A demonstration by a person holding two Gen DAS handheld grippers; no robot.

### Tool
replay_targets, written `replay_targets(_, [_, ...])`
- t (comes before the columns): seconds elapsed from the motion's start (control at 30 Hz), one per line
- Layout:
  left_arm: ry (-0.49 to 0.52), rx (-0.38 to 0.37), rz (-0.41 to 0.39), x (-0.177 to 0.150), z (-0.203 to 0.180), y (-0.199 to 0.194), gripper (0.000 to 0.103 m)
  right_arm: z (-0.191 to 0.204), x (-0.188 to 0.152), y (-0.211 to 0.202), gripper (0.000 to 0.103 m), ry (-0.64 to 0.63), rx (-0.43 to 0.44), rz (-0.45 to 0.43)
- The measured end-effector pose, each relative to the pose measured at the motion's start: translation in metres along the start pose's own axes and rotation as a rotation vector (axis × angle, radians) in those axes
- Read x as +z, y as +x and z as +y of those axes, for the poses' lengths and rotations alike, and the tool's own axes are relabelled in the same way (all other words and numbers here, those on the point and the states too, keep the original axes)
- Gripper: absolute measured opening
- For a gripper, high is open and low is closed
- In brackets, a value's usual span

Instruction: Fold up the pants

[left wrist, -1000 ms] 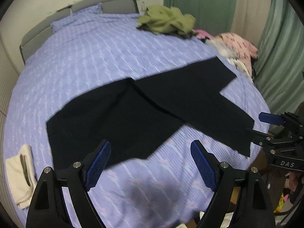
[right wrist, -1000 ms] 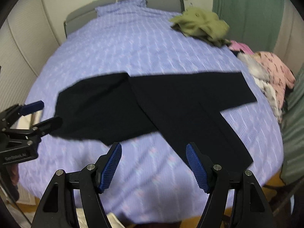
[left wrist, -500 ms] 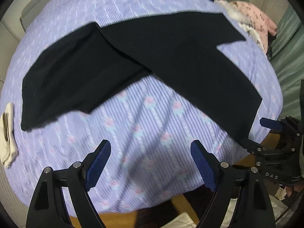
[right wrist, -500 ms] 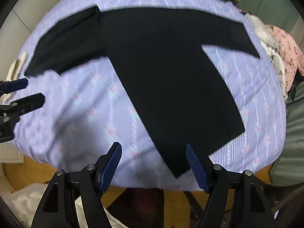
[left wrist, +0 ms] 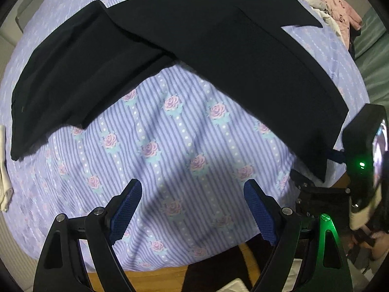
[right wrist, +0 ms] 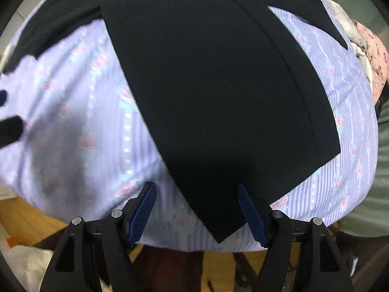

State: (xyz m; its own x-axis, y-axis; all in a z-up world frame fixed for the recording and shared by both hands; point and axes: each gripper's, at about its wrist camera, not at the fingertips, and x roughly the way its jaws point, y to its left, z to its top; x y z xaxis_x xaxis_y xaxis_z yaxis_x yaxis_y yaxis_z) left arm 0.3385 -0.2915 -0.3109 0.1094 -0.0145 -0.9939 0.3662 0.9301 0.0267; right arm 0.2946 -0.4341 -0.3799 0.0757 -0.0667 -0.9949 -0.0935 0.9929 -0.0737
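Change since earlier frames: both grippers have come down closer over the near edge of the bed; headboard and green garment have left both views, and the pants now fill most of each
Pants [left wrist: 218,56]: black, spread flat on the bedspread, two legs splayed in a V; in the left wrist view one leg runs to 9 o'clock, the other to 4 o'clock
Pants, right wrist view [right wrist: 214,92]: one leg runs down from 12 o'clock, its hem corner ends between the fingers at 6 o'clock
Left gripper [left wrist: 192,209]: jaws spread wide, nothing between them; below it only bare bedspread, clear of the pants
Right gripper [right wrist: 197,211]: jaws parted, not clamped; hem corner lies in the gap; whether the right-hand pad touches the cloth cannot be told
Right gripper, seen from left wrist [left wrist: 313,189]: at 4 o'clock, at the hem of the nearer leg
Bedspread [left wrist: 175,146]: lilac stripes with pink roses, shadow patches at 6 o'clock
Pink clothing [left wrist: 335,2]: piled at 1 o'clock at the bed's edge, apart from the pants
White cloth [left wrist: 3,170]: at 9 o'clock, just beside the other leg's end
Floor [left wrist: 160,279]: wood, past the bed edge at 6 o'clock
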Motion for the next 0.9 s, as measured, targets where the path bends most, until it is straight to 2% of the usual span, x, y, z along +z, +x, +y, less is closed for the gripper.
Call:
replay_targets(0.07, [-0.004, 0.011, 0.009, 0.001, 0.001, 0.001, 0.086, 0.002, 0.002, 0.005, 0.069, -0.024, -0.007, 0.011])
replay_targets(0.13, [-0.018, 0.009, 0.01, 0.002, 0.001, -0.001, 0.086, 0.002, 0.004, 0.002, 0.056, -0.038, -0.006, 0.01])
replay_targets(0.2, [-0.029, 0.004, 0.003, 0.005, 0.0, -0.005, 0.086, -0.004, 0.008, -0.009, 0.02, -0.057, 0.001, 0.0])
replay_targets(0.27, [-0.037, -0.005, -0.014, 0.01, 0.0, -0.012, 0.086, -0.013, 0.011, -0.021, 0.01, -0.047, 0.047, -0.006])
replay_targets(0.33, [-0.047, -0.004, -0.044, 0.017, 0.002, -0.023, 0.086, -0.026, 0.017, -0.047, 0.008, -0.033, 0.059, -0.047])
replay_targets(0.43, [-0.065, 0.0, -0.113, 0.033, 0.002, -0.045, 0.086, -0.056, 0.031, -0.102, 0.008, 0.003, 0.054, -0.173])
replay_targets(0.57, [-0.05, 0.003, -0.237, 0.064, -0.002, -0.076, 0.086, -0.098, 0.063, -0.166, 0.008, 0.055, -0.012, -0.344])
replay_targets(0.73, [-0.037, 0.005, -0.322, 0.111, -0.007, -0.097, 0.086, -0.149, 0.116, -0.204, 0.005, 0.112, -0.102, -0.509])
replay_targets(0.8, [-0.039, 0.008, -0.338, 0.129, -0.01, -0.1, 0.086, -0.167, 0.141, -0.206, 0.005, 0.134, -0.099, -0.521])
replay_targets(0.9, [-0.027, 0.012, -0.352, 0.149, -0.015, -0.102, 0.086, -0.183, 0.163, -0.198, 0.005, 0.13, -0.03, -0.523])
